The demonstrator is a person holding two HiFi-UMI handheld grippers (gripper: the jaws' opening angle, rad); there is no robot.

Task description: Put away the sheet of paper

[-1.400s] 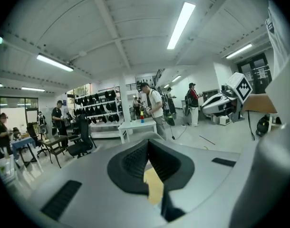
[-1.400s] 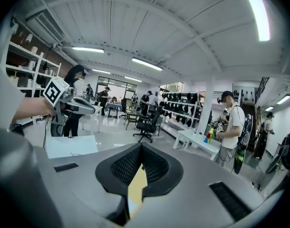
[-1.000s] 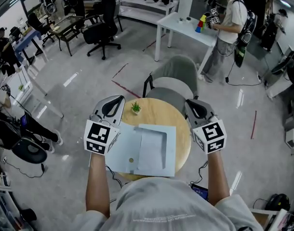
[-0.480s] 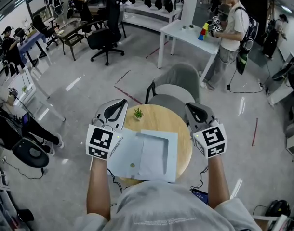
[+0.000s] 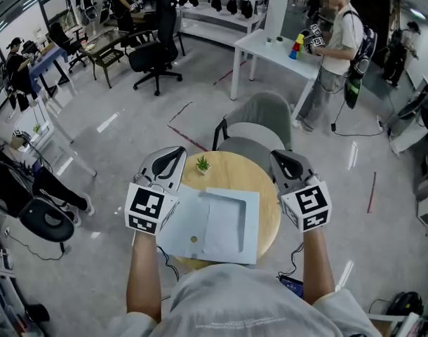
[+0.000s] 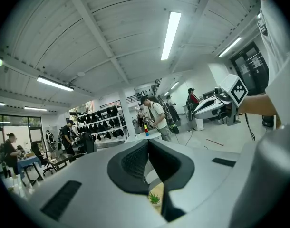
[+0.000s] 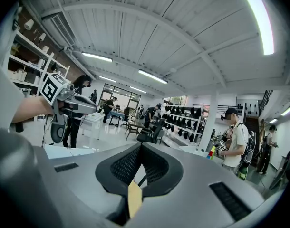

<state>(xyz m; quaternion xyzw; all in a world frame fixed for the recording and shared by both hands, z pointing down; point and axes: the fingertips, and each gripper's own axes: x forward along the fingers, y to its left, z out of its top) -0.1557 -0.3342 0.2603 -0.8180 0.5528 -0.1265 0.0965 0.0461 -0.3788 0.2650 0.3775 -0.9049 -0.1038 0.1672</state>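
Sheet [image 5: 224, 223]: lies flat on the right half of a pale blue folder [image 5: 180, 220] spread open on the round bench [image 5: 231, 170]. Cannot tell whether tucked into a pocket or loose on top. Long axis: runs away from the person, roughly the way both grippers point.

Left gripper [image 5: 176, 149]: jaws closed together on nothing; hangs at the folder's left edge. Right gripper [image 5: 277, 155]: jaws likewise pressed together and empty; hangs off the bench's right rim, apart from the folder.

Sits between the two, back from both sets of tips, about as near one as the other. Fits either a sheet already filed with the folder left to close, or one waiting to be slid in.

Plant [image 5: 202, 164]: stands just beyond the folder.
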